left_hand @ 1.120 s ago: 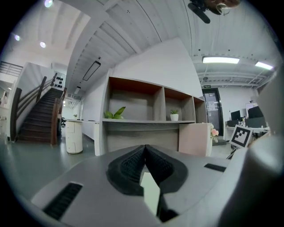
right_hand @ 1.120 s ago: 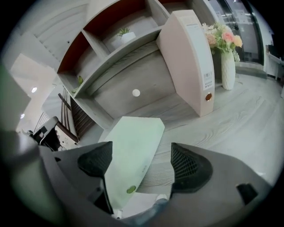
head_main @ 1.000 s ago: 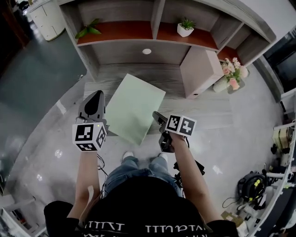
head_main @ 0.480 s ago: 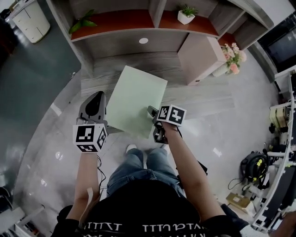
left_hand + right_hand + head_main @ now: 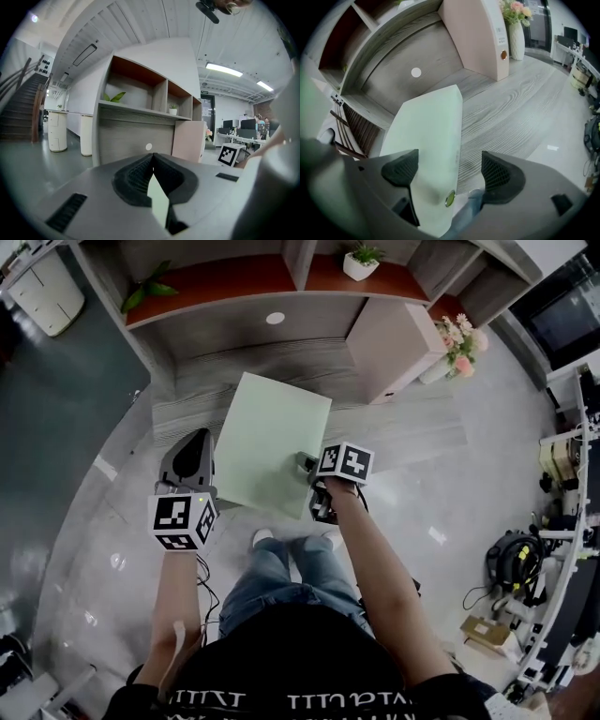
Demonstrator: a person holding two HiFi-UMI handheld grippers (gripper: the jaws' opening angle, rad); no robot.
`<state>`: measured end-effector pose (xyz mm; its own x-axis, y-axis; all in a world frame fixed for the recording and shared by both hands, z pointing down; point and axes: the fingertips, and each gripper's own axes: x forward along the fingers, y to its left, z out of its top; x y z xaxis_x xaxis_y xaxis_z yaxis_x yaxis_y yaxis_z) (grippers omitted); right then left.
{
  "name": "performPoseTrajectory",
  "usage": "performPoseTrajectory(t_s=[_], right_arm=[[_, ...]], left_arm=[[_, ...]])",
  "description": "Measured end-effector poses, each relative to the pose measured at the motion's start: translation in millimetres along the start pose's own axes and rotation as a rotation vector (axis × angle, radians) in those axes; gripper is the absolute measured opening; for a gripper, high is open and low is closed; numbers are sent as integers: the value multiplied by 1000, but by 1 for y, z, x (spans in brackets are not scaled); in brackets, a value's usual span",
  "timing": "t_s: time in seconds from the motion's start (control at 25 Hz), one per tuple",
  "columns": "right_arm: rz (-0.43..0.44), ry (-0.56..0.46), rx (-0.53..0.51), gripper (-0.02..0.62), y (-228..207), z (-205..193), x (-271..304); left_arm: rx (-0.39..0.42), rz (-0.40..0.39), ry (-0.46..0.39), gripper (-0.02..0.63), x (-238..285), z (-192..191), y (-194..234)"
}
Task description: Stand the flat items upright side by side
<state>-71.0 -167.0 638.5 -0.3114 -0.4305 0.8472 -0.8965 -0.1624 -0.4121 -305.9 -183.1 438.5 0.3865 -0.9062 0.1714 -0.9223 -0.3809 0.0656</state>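
Note:
A pale green flat folder (image 5: 272, 442) is held in the air, tilted, in front of the low grey shelf ledge (image 5: 202, 390). My left gripper (image 5: 197, 439) is shut on its left edge; a green sliver (image 5: 158, 199) shows between the closed jaws. My right gripper (image 5: 308, 465) is open at the folder's near right corner. In the right gripper view the folder's spine (image 5: 433, 140) lies between the spread jaws, close to the left pad (image 5: 401, 168). A pink folder (image 5: 392, 341) stands upright on the ledge to the right.
A vase of flowers (image 5: 457, 341) stands right of the pink folder. A small potted plant (image 5: 360, 261) and a green leaf (image 5: 145, 292) sit on the upper red-brown shelf. The person's legs (image 5: 281, 568) are right below the grippers, over a glossy floor.
The right gripper has moved left up to the green folder, so the folder's edge now lies between its open jaws. The left gripper has kept its hold.

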Motion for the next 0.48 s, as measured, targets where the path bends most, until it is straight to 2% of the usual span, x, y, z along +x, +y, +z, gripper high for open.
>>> performPoseTrajectory(t_s=[0.36, 0.48], right_arm=[[3, 8, 135, 420, -60, -11, -26], [28, 34, 174, 420, -80, -17, -35]], left_arm=[[8, -73, -6, 12, 26, 4, -42], [11, -99, -8, 12, 34, 5, -58]])
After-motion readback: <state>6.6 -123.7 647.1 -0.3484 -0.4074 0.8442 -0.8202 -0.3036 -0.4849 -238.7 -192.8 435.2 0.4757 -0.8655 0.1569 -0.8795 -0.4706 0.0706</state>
